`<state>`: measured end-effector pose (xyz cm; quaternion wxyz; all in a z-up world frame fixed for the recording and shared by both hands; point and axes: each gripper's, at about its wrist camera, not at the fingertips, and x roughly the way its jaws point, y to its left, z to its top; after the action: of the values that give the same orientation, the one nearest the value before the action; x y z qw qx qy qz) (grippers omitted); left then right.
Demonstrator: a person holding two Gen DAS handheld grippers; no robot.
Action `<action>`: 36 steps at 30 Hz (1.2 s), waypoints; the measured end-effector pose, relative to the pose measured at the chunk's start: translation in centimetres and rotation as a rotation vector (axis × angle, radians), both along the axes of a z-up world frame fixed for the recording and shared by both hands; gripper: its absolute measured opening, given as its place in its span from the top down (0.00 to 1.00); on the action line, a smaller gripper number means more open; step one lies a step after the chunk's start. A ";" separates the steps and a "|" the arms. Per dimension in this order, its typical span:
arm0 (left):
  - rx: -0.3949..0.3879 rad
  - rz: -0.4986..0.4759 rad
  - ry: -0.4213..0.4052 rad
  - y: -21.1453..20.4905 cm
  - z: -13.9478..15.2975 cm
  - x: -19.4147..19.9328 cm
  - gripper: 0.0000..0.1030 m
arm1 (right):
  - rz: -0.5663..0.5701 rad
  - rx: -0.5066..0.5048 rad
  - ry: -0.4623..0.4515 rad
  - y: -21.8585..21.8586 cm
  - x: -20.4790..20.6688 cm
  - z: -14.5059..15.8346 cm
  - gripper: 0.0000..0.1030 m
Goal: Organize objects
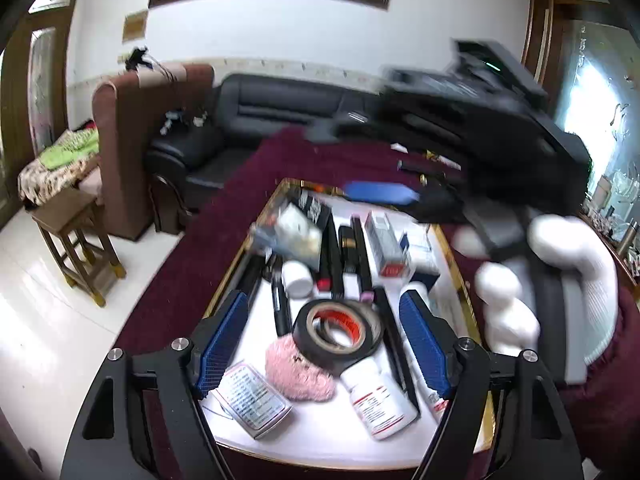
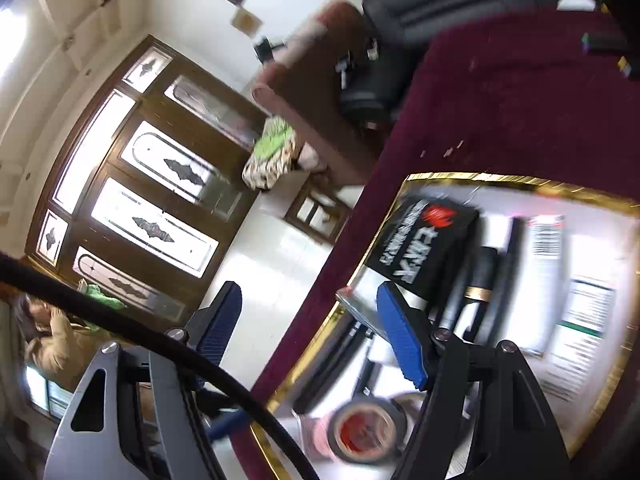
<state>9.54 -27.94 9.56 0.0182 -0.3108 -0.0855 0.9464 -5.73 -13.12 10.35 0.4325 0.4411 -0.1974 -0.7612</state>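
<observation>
A white gold-rimmed tray (image 1: 320, 436) holds several small items: a black tape roll (image 1: 338, 330), a pink fluffy thing (image 1: 298, 374), a white pill bottle (image 1: 378, 404), a labelled box (image 1: 254, 400), black pens and medicine boxes. My left gripper (image 1: 326, 344) is open and empty, its blue pads either side of the tape roll, above the tray. My right gripper (image 2: 310, 328) is open and empty, tilted over the tray's left edge (image 2: 384, 232); it shows blurred in the left wrist view (image 1: 380, 192). A black box (image 2: 424, 248) lies at the tray's far corner.
The tray rests on a dark red cloth (image 1: 180, 296). A black sofa (image 1: 256, 120), a brown chair (image 1: 128, 148) and a wooden stool (image 1: 76, 236) stand beyond. A black cable (image 2: 160, 344) crosses the right wrist view. A person (image 2: 48, 344) stands near the door.
</observation>
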 end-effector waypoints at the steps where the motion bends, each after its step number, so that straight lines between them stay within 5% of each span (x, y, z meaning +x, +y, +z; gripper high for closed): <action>1: -0.007 0.011 0.016 0.2 0.3 0.2 0.23 | -0.010 0.001 0.024 0.8 0.7 0.4 0.27; 9: -0.057 0.115 0.081 1.3 2.6 1.8 0.16 | -0.210 0.241 0.353 5.8 9.0 3.0 0.22; 13: -0.156 0.199 0.114 2.8 3.9 2.5 0.16 | -0.276 0.398 0.471 7.0 12.1 2.5 0.22; 19: -0.249 0.244 0.117 5.6 4.5 2.5 0.16 | -0.320 0.452 0.537 8.4 14.1 2.3 0.22; 24: -0.426 0.377 0.098 8.0 4.1 2.5 0.16 | -0.320 0.436 0.526 9.2 14.8 2.1 0.22; 31: -0.232 0.306 -0.005 6.9 3.4 1.6 0.16 | -0.326 0.463 0.533 9.2 15.5 1.4 0.22; 36: -0.247 0.325 0.001 7.3 3.2 2.0 0.10 | -0.327 0.502 0.561 8.9 16.1 1.2 0.22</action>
<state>11.58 -20.59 12.79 -0.1730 -0.2922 -0.0178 0.9404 10.35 -4.27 11.53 0.2215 0.2710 0.0526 -0.9353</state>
